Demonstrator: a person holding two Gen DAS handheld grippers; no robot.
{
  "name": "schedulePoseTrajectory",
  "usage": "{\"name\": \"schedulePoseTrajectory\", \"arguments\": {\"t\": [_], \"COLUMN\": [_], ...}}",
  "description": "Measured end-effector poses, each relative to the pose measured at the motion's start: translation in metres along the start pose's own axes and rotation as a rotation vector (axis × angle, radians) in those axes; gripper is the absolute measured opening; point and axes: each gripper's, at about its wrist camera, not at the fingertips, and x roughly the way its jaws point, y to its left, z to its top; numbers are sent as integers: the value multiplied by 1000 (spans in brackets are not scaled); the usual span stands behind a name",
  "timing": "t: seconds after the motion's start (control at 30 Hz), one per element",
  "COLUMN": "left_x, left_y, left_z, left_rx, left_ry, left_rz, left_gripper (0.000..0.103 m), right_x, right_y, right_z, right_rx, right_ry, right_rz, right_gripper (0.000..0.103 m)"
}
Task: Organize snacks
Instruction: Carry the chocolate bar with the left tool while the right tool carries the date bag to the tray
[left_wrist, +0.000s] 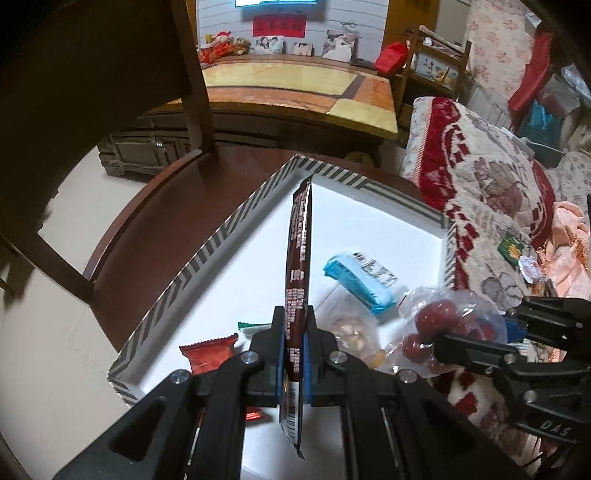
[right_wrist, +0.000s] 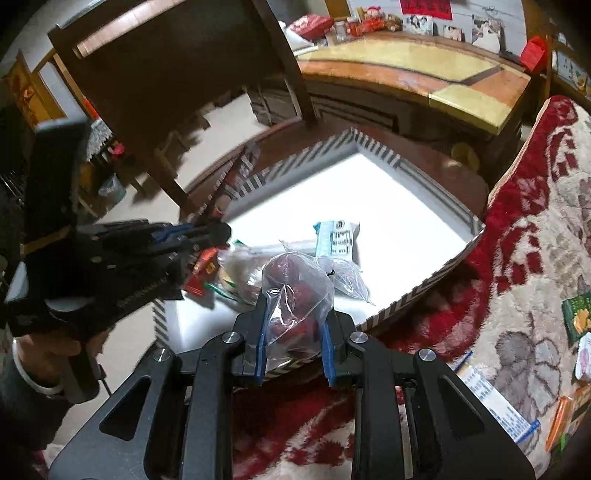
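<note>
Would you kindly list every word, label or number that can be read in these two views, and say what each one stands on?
"DAS": on the body of the right tongs, partly cut off.
Brown packet in the left tongs: white print and a barcode, too small to read.
Blue packet in the striped tray: label too blurred.
Red banner on the far wall: characters too blurred.
Blue-edged packet on the blanket: print too small.
</note>
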Motion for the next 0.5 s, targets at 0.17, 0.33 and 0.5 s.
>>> {"name": "schedulePoseTrajectory", "arguments": {"t": [0.17, 0.33, 0.5], "left_x": [17, 29, 33], "left_y": [2, 0, -2], "left_z": [2, 5, 6], "left_rx": [-14, -17, -17], "left_ry": [28, 45, 49], "left_rz": [2, 5, 21], "left_gripper": [9, 9, 11], "right_x": [22, 38, 41], "right_y": [-10, -15, -16], "right_z": [1, 13, 17], "right_rx": [17, 20, 23], "right_ry": [39, 49, 48], "right_rz": [-25, -61, -55], "right_gripper": [22, 22, 24]}}
